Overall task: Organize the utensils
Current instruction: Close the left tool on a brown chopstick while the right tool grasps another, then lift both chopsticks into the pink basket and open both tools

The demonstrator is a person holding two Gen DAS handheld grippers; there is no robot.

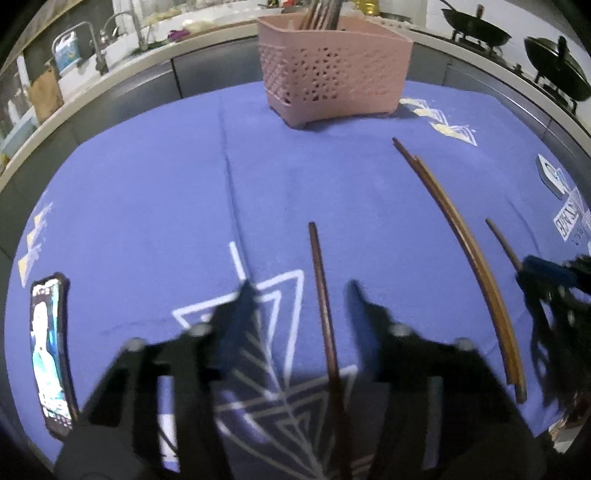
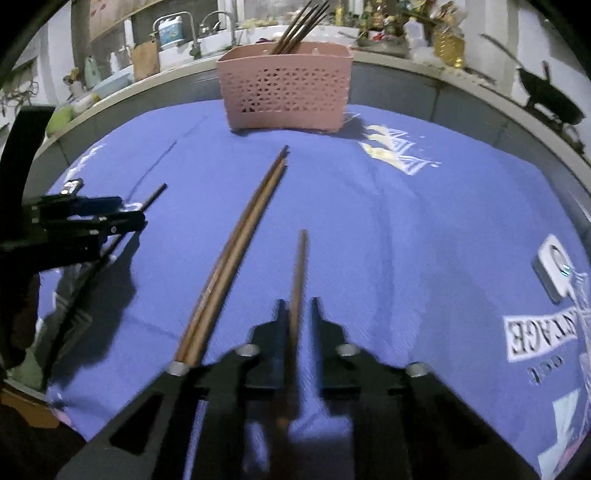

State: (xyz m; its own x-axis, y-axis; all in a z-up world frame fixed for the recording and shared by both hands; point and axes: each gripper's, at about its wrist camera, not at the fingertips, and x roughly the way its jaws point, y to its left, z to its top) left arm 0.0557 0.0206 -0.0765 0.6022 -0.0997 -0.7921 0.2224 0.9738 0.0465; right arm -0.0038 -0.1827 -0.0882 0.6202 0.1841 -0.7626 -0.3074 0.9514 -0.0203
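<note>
A pink perforated basket (image 1: 334, 74) stands at the far side of the blue cloth and holds several dark chopsticks; it also shows in the right wrist view (image 2: 284, 92). My left gripper (image 1: 301, 290) is open, its fingers on either side of a single brown chopstick (image 1: 320, 280) lying on the cloth. My right gripper (image 2: 297, 304) is open with narrow jaws around another chopstick (image 2: 298, 280); it appears at the right edge of the left wrist view (image 1: 546, 273). A pair of chopsticks (image 2: 236, 251) lies between the two grippers, also in the left wrist view (image 1: 465, 243).
A phone (image 1: 50, 354) with a lit screen lies at the cloth's left edge. A small white device (image 2: 552, 269) lies at the right edge. Behind the table run a counter with a sink and taps (image 1: 92, 48) and woks (image 1: 476, 27) on a stove.
</note>
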